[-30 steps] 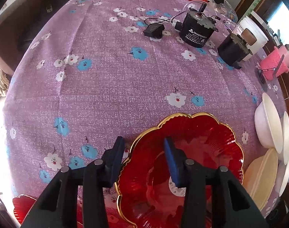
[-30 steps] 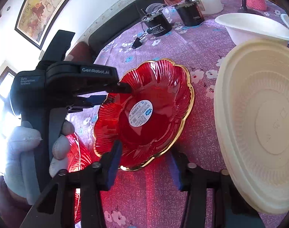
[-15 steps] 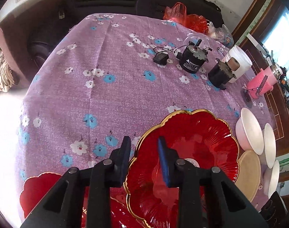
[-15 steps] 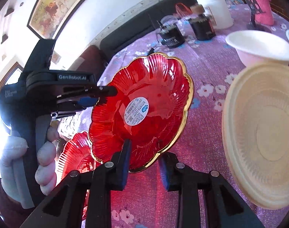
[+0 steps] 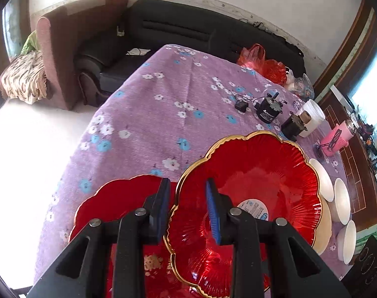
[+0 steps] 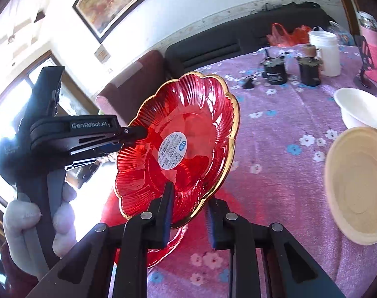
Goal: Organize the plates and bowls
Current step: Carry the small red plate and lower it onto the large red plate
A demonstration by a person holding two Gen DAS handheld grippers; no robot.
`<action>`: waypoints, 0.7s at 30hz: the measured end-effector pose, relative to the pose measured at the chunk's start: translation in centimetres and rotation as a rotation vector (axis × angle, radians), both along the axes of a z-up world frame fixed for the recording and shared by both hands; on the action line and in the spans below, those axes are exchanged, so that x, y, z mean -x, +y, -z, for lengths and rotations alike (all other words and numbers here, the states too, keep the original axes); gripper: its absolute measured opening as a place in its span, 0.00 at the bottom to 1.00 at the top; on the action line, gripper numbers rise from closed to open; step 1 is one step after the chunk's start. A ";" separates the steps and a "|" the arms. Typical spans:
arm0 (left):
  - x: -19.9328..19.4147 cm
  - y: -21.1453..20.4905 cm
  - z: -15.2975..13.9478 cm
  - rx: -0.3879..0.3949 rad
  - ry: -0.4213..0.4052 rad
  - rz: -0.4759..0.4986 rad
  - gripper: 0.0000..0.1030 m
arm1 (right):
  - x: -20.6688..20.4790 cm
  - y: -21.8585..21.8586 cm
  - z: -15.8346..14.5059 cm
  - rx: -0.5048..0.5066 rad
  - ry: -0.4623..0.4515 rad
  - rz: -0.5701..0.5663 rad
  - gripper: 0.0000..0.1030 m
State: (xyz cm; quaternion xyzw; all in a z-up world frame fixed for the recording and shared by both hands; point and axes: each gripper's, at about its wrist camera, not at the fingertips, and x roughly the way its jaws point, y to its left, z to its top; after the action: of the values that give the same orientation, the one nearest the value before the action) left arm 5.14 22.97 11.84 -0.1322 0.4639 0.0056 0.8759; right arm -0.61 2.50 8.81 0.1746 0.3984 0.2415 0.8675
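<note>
Both your grippers, left clamped and right closing, hold the red glass plate by its rim, tilted above the table's near-left corner.

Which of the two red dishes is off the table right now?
The translucent red glass dish with the gold scalloped rim and white sticker, tilted up and gripped at its rim by both tools. The other red plate lies flat on the purple tablecloth beneath it.

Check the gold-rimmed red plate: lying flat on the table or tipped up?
Tipped up and off the table. The red plate stands steeply on edge, with the left gripper and right gripper each on its rim, and its stickered underside shows.
</note>
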 end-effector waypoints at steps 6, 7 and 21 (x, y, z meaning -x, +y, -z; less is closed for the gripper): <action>4.2 4.4 2.3 -0.003 0.009 -0.117 0.27 | 1.1 4.3 1.0 0.071 0.039 -0.117 0.22; 4.5 4.9 2.9 -0.003 0.017 -0.131 0.27 | 1.1 5.0 1.6 0.080 0.055 -0.136 0.22; 6.5 7.7 7.6 0.008 0.109 -0.218 0.26 | -0.1 9.6 4.8 0.221 0.133 -0.213 0.20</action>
State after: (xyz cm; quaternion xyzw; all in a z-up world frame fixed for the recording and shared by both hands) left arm -1.36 30.62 4.23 -0.1849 0.4938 0.1062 0.8430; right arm -0.55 12.08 4.03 0.0508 0.4954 0.2746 0.8225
